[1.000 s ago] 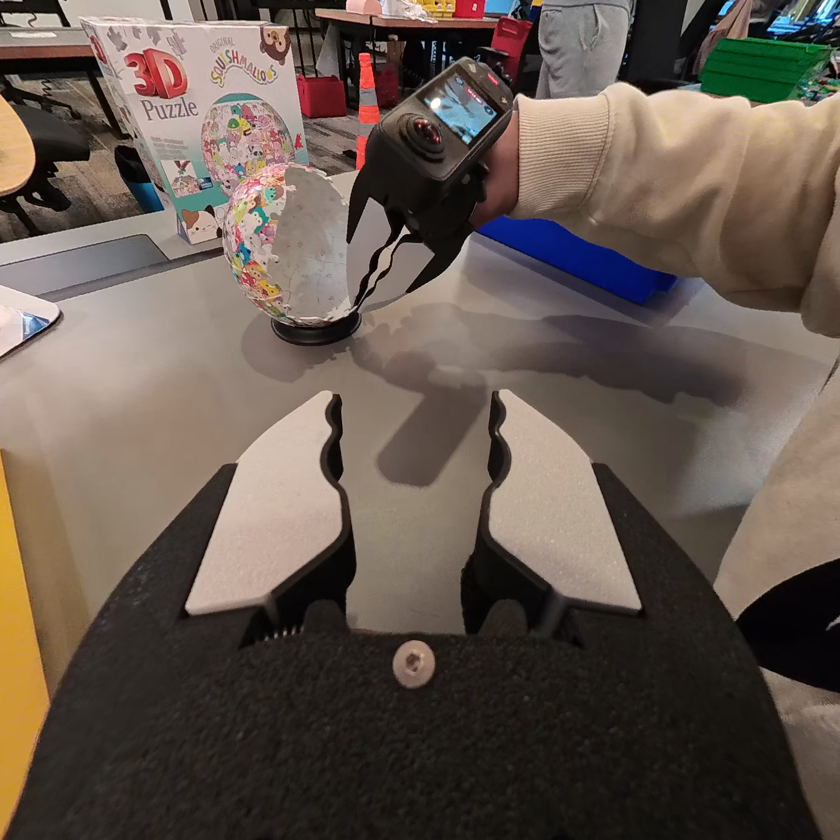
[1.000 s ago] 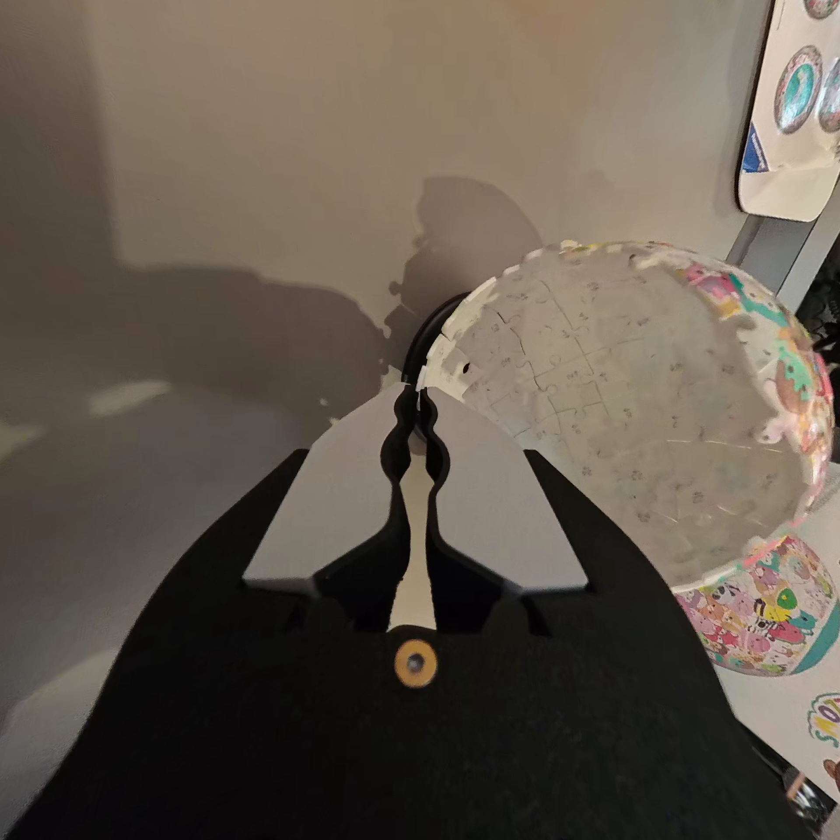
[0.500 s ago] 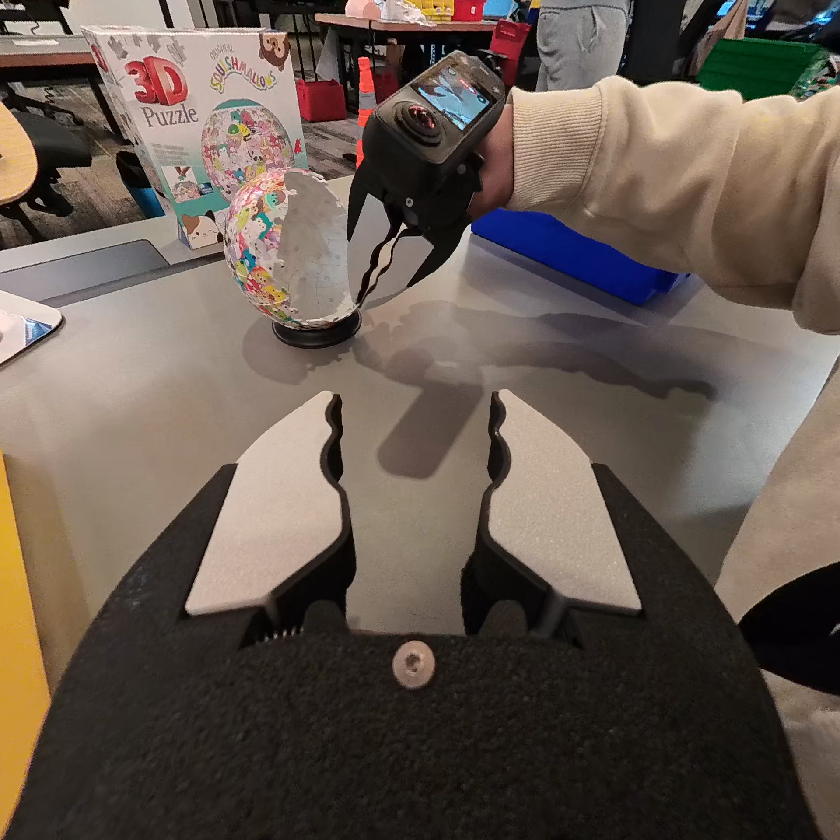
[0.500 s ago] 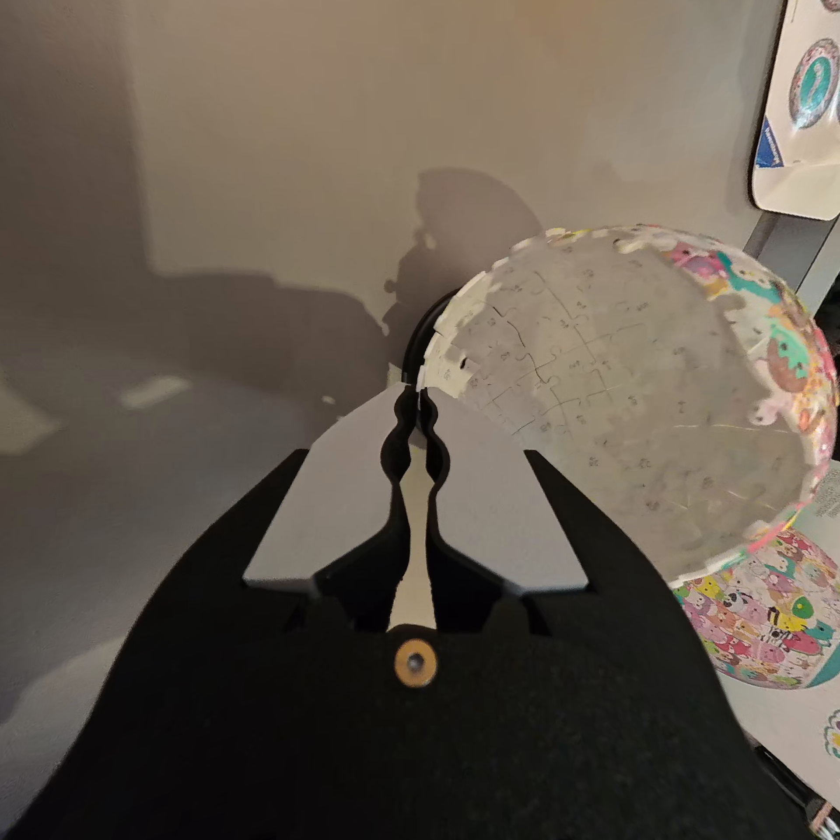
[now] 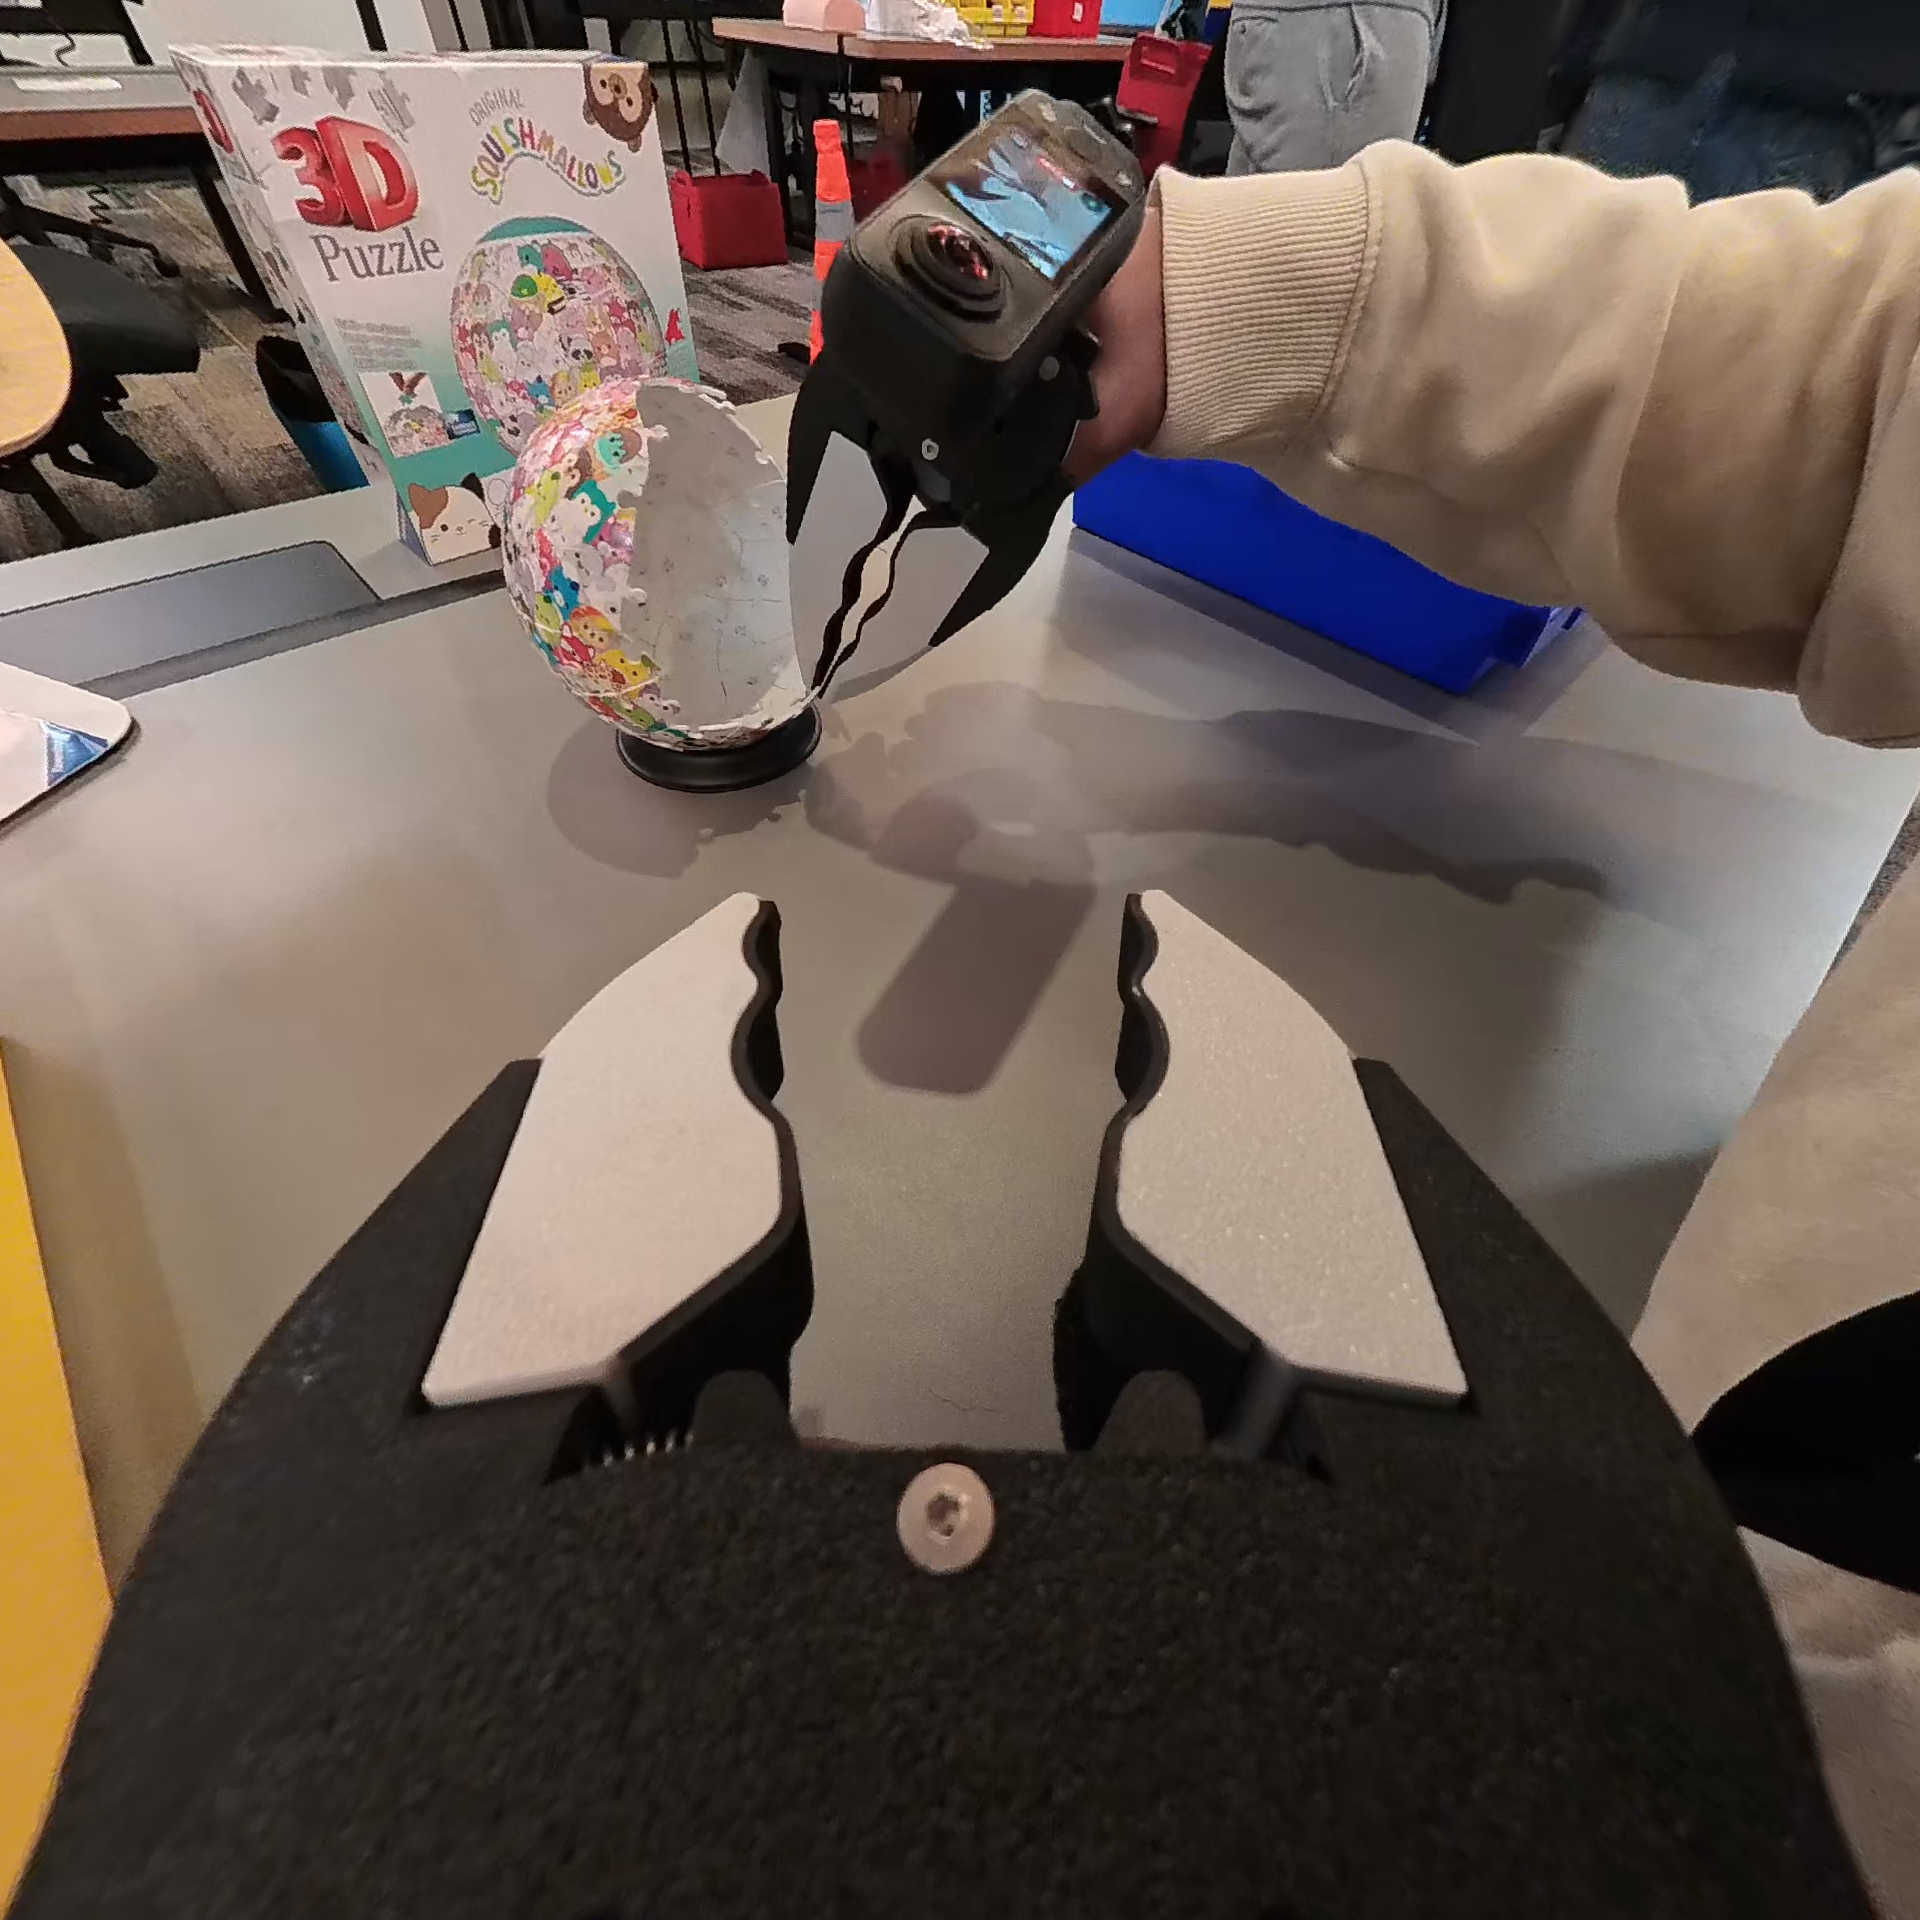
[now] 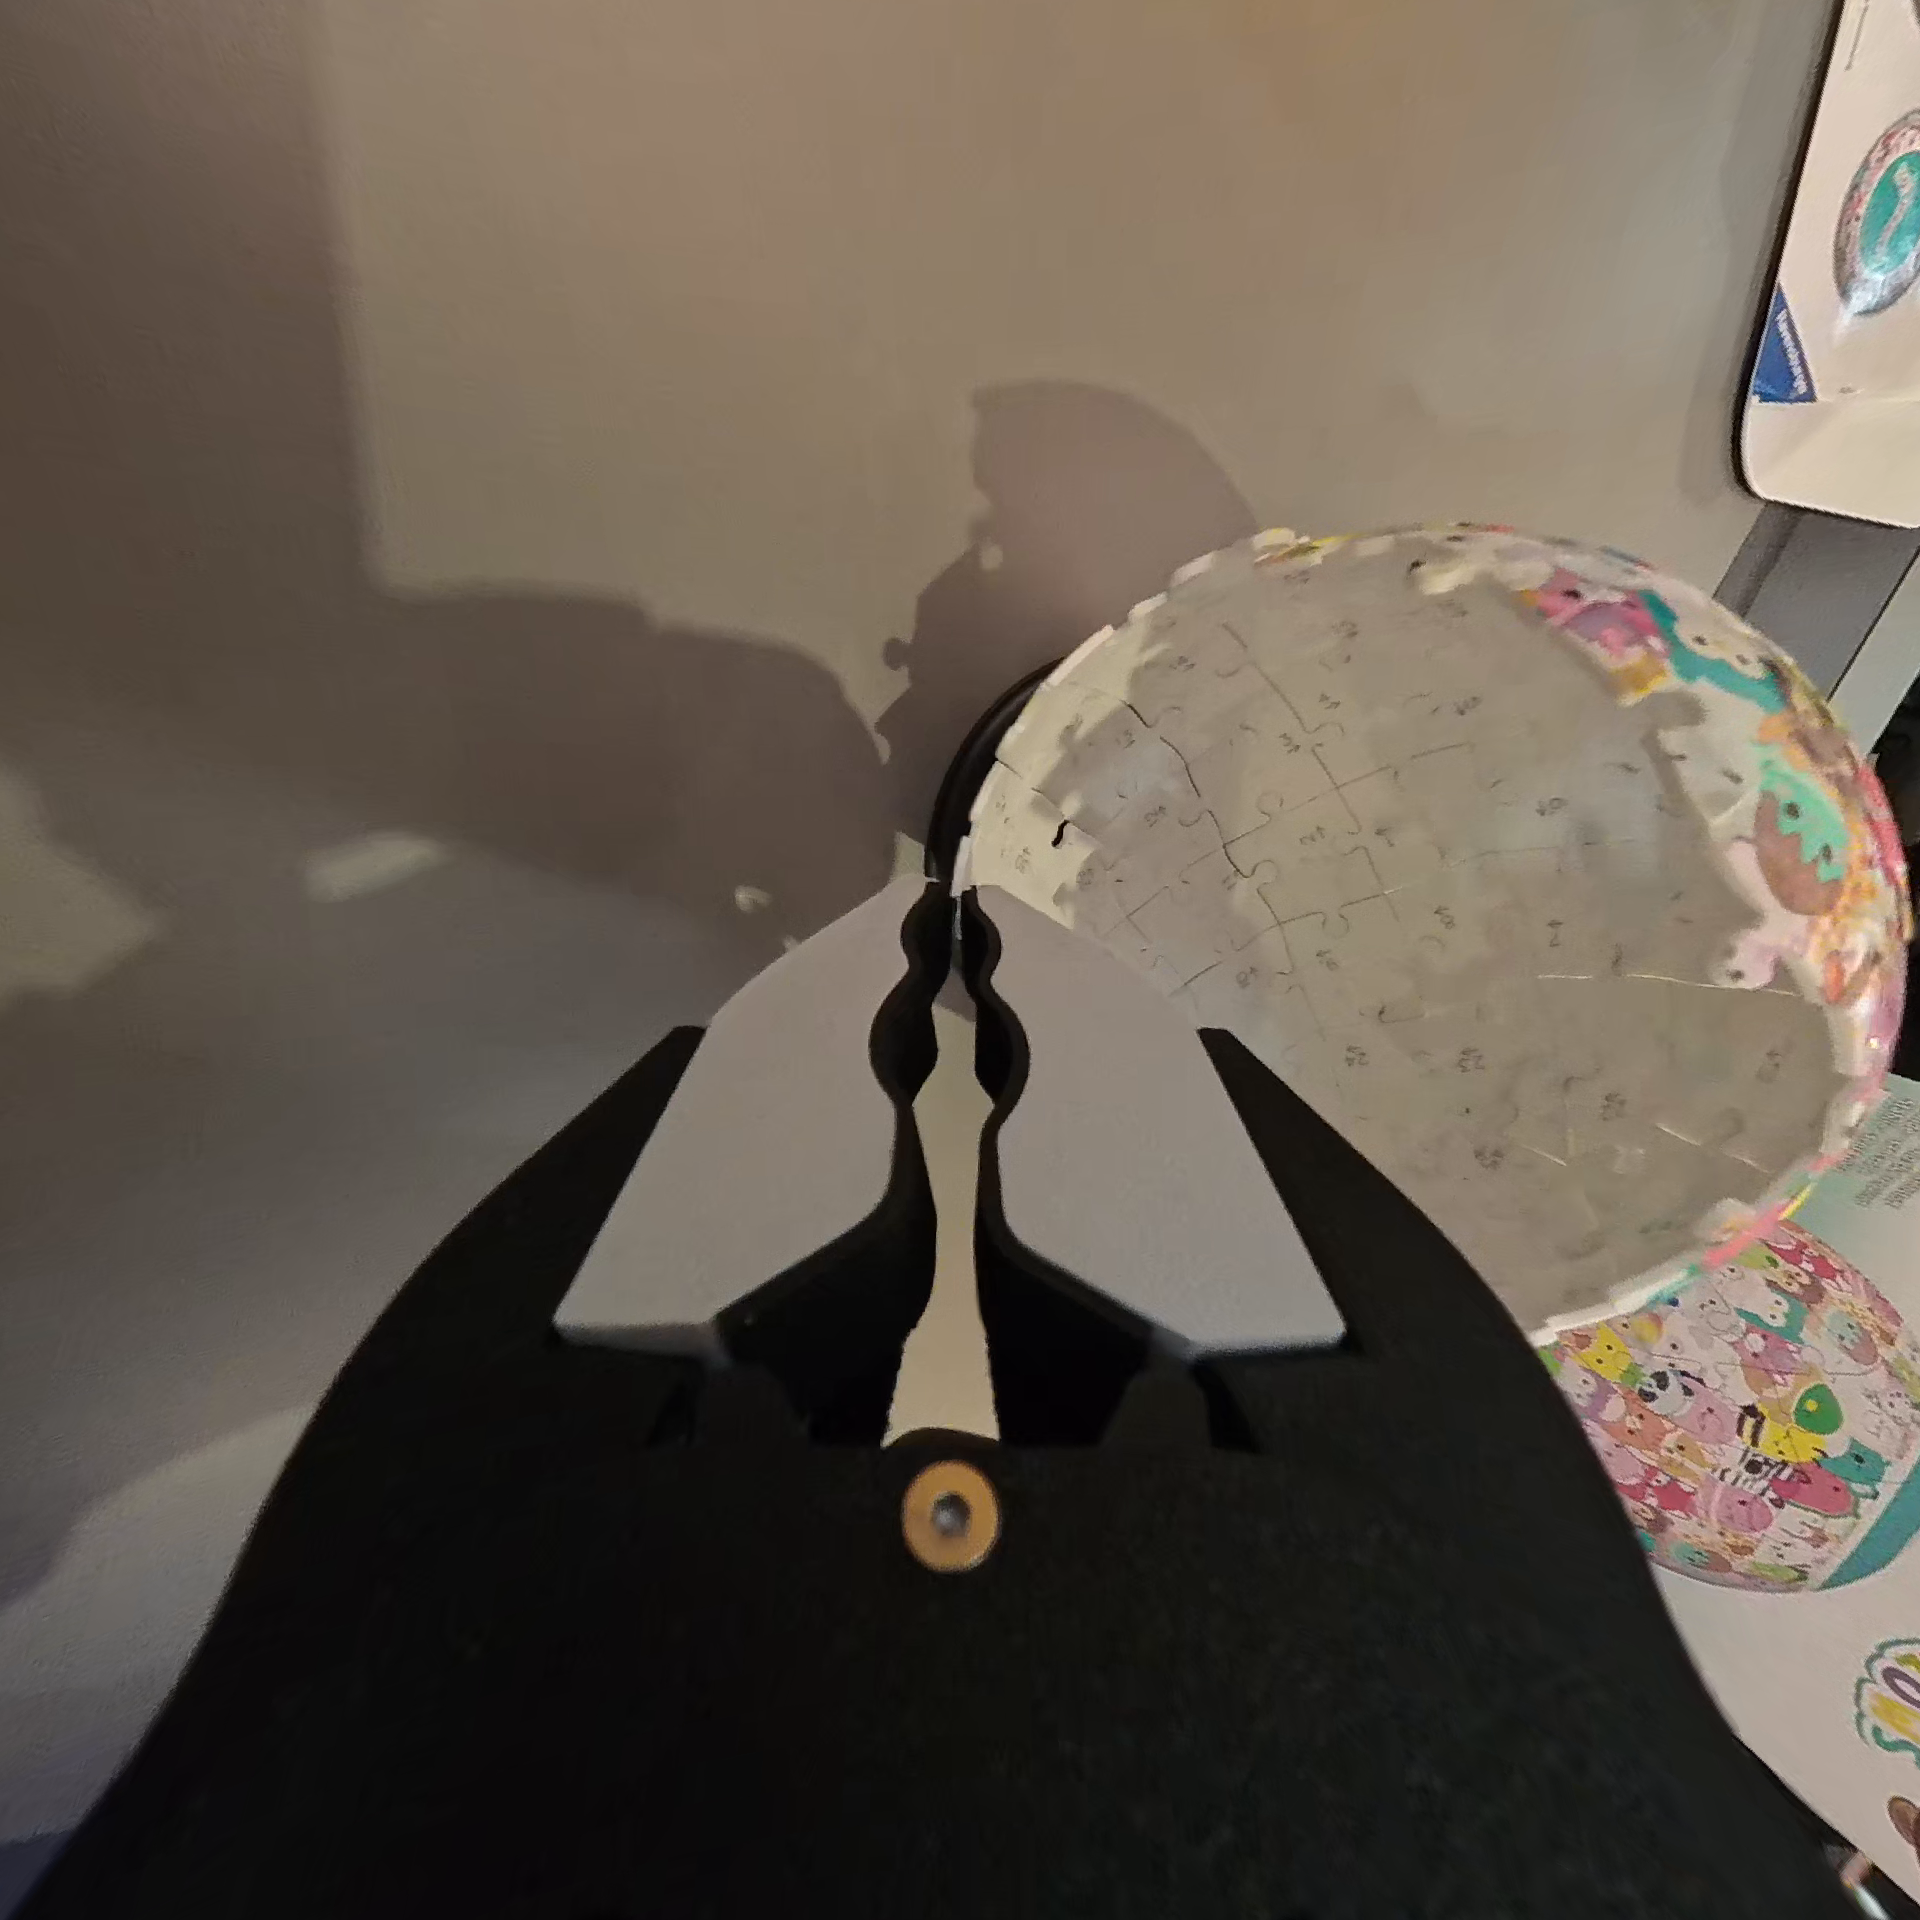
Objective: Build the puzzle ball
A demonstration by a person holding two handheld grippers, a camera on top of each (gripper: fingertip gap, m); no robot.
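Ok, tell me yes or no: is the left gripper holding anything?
No, the left gripper is open over the bare grey table, nothing between its fingers.

a grey table (image 5: 312,935) under hard light, dark patterned floor (image 5: 135,499) and wooden desks (image 5: 935,42) behind.

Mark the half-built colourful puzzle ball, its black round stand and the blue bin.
Half-built colourful puzzle ball (image 5: 582,582), left wrist view, printed outer shell.
Black round stand (image 5: 717,756), left wrist view, front rim.
Blue bin (image 5: 1299,566), left wrist view, side wall.
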